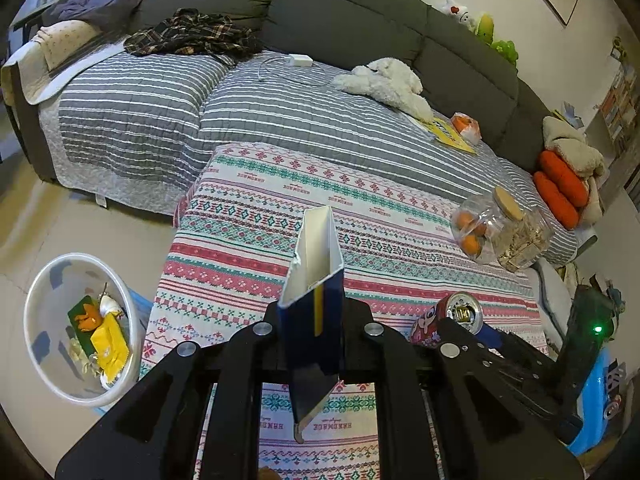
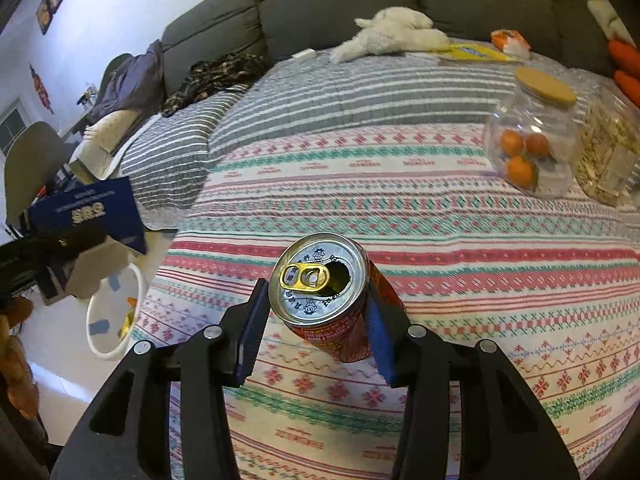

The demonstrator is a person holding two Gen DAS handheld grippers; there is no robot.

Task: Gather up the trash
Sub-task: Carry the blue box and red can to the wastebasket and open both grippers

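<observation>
The opened red drink can [image 2: 326, 300] sits clamped between the right gripper's [image 2: 316, 328] blue pads, held above the patterned blanket [image 2: 460, 280]; the left gripper [image 1: 311, 332] pinches a flattened blue carton [image 1: 316, 280] upright; the white trash basket [image 1: 44, 376] stands on the floor beside the blanket's edge.

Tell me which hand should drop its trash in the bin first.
Left, probably. The left gripper holds the blue carton on the side where the white bin stands. The right gripper, holding the can, is farther from it.
</observation>
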